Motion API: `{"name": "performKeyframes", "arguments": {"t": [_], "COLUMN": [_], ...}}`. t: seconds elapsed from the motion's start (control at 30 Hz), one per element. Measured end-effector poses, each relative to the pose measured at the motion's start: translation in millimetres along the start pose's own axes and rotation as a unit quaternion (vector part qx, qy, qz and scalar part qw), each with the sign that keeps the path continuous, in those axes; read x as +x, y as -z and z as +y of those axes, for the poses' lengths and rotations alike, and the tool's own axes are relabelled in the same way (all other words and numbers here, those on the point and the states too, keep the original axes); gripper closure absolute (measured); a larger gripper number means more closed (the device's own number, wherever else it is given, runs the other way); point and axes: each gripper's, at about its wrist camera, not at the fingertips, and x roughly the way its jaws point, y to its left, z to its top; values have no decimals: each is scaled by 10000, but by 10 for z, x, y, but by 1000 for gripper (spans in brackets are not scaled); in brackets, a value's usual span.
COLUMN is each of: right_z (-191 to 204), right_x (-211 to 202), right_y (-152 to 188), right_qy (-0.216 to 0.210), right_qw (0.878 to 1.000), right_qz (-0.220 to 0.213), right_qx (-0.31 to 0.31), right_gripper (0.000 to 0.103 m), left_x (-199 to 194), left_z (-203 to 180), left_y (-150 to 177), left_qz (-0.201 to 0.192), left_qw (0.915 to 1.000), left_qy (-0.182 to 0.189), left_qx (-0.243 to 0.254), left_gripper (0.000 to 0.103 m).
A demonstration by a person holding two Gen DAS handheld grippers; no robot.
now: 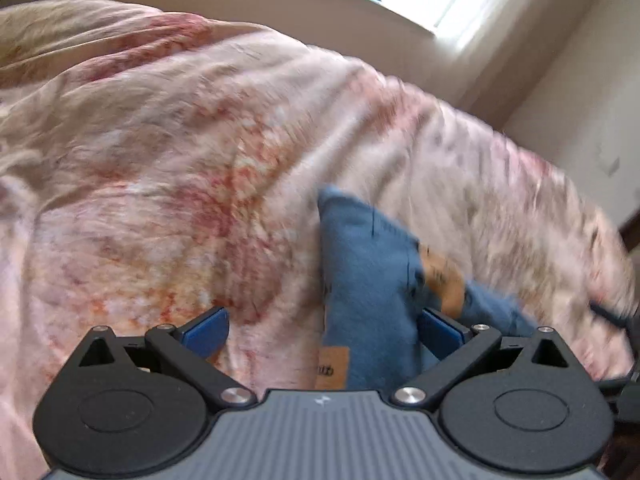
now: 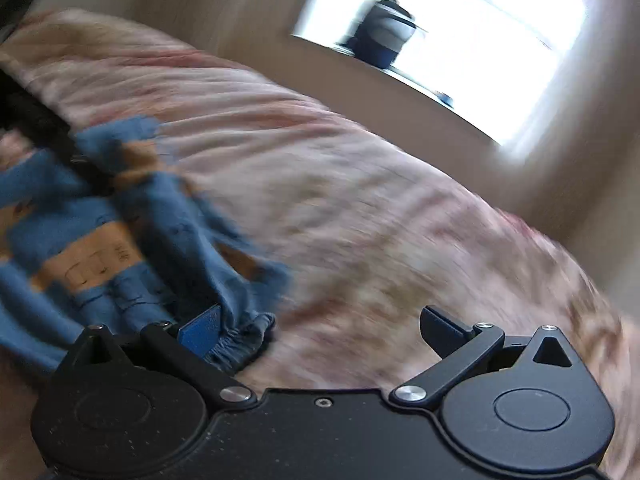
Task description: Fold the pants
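Blue pants (image 1: 368,276) with tan patches lie bunched on a pink flowered bedspread (image 1: 180,160). My left gripper (image 1: 322,330) is open, and the pants reach between its blue-padded fingers on the right side. In the right wrist view, the pants (image 2: 132,236) sit at the left, blurred. My right gripper (image 2: 320,332) is open too. The elastic waistband (image 2: 240,344) lies against its left pad (image 2: 200,330), while only bedspread (image 2: 360,208) lies before its right finger. The dark bar across the pants at upper left is the other gripper (image 2: 52,136).
The bed fills most of both views. Beyond it are a beige wall and a bright window (image 2: 460,40) with a dark pot (image 2: 384,36) on its sill. The bed's right edge drops toward a dark floor (image 1: 632,232).
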Motion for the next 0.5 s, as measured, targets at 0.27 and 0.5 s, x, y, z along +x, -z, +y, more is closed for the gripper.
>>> {"name": "performKeyframes", "arguments": {"t": [0.27, 0.5], "right_z": [374, 349], "right_x": [26, -16], "right_y": [-145, -36], "right_qy": [-478, -67], "right_qw": [9973, 9963], "right_qz": [-547, -507], "right_qx": [-140, -688], "right_gripper": [1, 1], "left_x": [122, -2], "left_z": [41, 75], "left_y": [-78, -52], "left_qz": [-214, -299], "left_qw": [9975, 9980], "left_qy": [-544, -501], "left_qx": [403, 229], "left_gripper": [0, 1]}}
